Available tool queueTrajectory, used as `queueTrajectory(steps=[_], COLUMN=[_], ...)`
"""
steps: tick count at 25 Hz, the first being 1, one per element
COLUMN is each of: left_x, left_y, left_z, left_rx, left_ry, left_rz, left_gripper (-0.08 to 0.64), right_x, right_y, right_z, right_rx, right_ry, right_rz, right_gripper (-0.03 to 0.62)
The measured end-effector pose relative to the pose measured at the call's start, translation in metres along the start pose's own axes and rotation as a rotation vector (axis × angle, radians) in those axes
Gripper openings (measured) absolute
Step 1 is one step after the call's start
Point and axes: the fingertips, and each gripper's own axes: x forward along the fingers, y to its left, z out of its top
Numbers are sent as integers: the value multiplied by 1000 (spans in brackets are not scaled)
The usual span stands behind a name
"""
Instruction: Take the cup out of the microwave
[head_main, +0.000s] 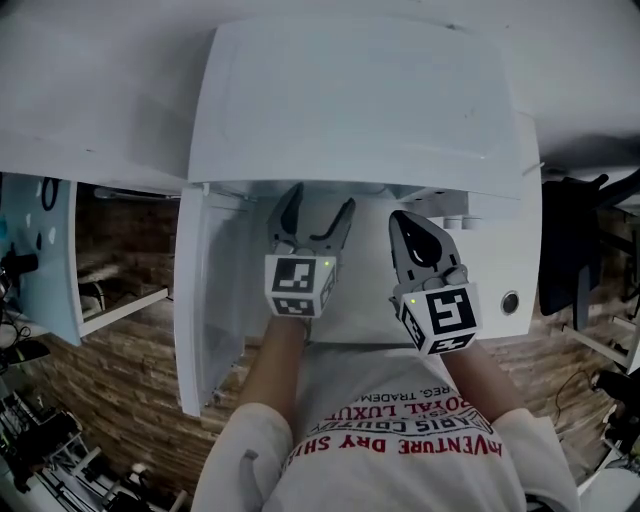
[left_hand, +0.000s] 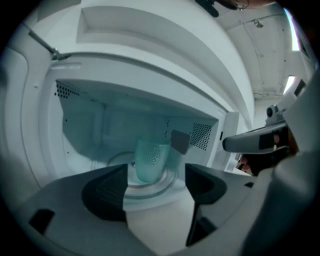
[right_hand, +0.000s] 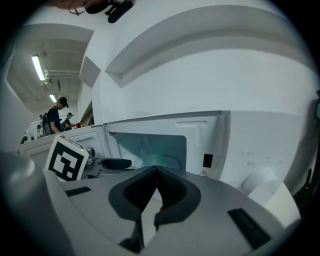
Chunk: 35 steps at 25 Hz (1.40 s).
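Microwave (head_main: 350, 100), door (head_main: 205, 300) open at its left side. Cup (left_hand: 150, 160) upright on glass turntable (left_hand: 172, 181) inside microwave cavity, long axis vertical. Left gripper (left_hand: 156, 184) just outside microwave mouth, jaws wide, nothing between them; we see cup straight ahead, centred in gap, deeper in cavity, untouched. Right gripper (right_hand: 156, 172) before microwave's control panel (head_main: 505, 260), jaws closed together, empty, off to cup's right. We judge left gripper nearer and aligned: straight advance into cavity, then side grip across cup's wall.
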Motion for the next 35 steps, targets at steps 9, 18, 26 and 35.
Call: queueTrajectory(steps=[9, 18, 26, 35], left_x=[47, 78, 77, 71], left_y=[13, 17, 28, 30], left_z=[0, 0, 2, -1], left_rx=[54, 73, 126, 63], left_ry=[17, 55, 68, 53], left_rz=[-7, -2, 79, 73], left_gripper=[407, 408, 354, 347], right_x=[16, 18, 20, 15], right_y=[-2, -11, -14, -11], right_z=[-13, -19, -20, -21], right_rx=[-15, -7, 8, -22], right_ry=[34, 40, 38, 41], right_rz=[-4, -23, -31, -30], right_gripper=[12, 12, 11, 11])
